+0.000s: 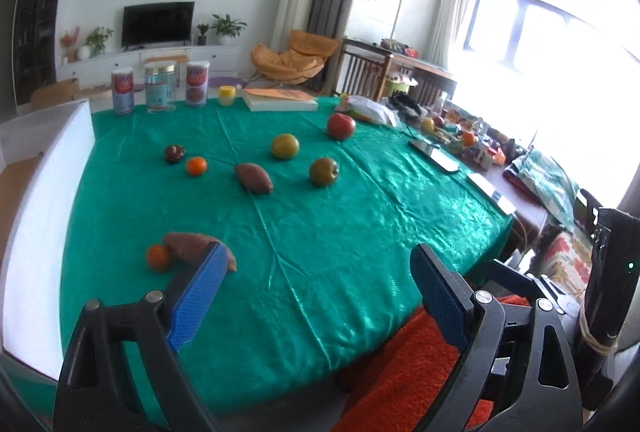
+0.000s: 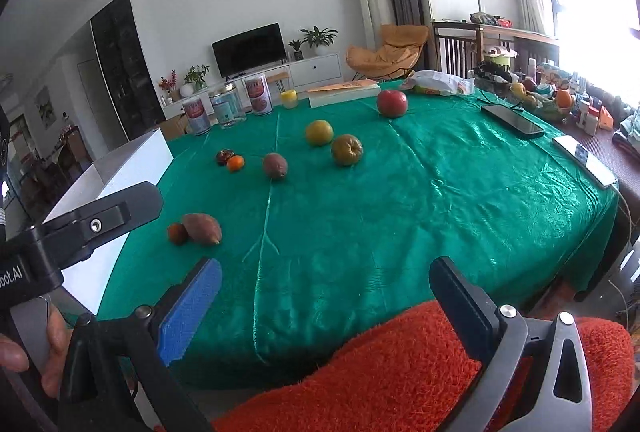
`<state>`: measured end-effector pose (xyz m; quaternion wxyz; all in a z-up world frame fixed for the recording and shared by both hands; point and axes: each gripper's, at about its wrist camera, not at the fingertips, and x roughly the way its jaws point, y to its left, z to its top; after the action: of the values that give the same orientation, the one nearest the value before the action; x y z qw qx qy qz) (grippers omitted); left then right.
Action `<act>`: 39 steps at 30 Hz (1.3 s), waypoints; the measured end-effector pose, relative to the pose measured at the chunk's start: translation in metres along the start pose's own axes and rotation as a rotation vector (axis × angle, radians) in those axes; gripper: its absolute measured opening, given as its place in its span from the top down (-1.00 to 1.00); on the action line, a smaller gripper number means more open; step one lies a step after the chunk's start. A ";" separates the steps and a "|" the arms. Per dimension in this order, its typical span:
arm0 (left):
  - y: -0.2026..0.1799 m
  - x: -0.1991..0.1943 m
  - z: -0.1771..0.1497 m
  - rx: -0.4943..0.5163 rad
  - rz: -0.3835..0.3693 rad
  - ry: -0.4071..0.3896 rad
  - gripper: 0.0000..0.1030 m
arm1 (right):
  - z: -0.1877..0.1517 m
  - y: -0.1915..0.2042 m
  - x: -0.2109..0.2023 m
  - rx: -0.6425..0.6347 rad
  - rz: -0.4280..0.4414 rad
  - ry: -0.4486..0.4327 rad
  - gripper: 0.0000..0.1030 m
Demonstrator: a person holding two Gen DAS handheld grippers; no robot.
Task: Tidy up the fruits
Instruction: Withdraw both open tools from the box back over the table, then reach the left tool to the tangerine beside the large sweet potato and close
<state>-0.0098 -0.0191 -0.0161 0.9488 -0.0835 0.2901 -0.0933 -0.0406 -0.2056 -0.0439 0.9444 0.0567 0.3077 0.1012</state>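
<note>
On the green tablecloth (image 1: 320,224) lie a red apple (image 1: 341,126), a yellow-green fruit (image 1: 285,146), a green-brown apple (image 1: 323,171), a sweet potato (image 1: 253,178), a small orange (image 1: 196,166) and a dark fruit (image 1: 174,153). Near the front left, a second sweet potato (image 1: 188,248) touches a second small orange (image 1: 158,257). The same fruits show in the right wrist view: red apple (image 2: 392,103), near sweet potato (image 2: 202,228). My left gripper (image 1: 316,272) is open and empty above the front edge. My right gripper (image 2: 324,284) is open and empty.
A white box (image 1: 44,192) stands at the table's left edge. Three jars (image 1: 160,88), a yellow cup (image 1: 226,95) and a book (image 1: 280,100) line the far edge. Two phones (image 1: 434,154) and clutter lie at the right. An orange-red cloth (image 2: 400,364) lies below the front edge.
</note>
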 end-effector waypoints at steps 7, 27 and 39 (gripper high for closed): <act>0.018 -0.005 0.000 -0.072 0.047 -0.050 -0.82 | 0.002 0.003 0.001 -0.037 -0.048 0.000 -1.00; 0.025 0.019 -0.009 -0.041 0.047 0.082 -0.83 | -0.012 0.012 0.005 -0.150 -0.046 -0.057 -1.00; 0.103 0.057 -0.022 -0.109 0.186 0.231 -0.82 | -0.016 0.007 0.026 -0.124 -0.012 0.026 -1.00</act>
<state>0.0376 0.0660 -0.0863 0.9077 -0.0965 0.4084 0.0017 -0.0304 -0.1921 -0.0700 0.9426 -0.0053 0.3136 0.1151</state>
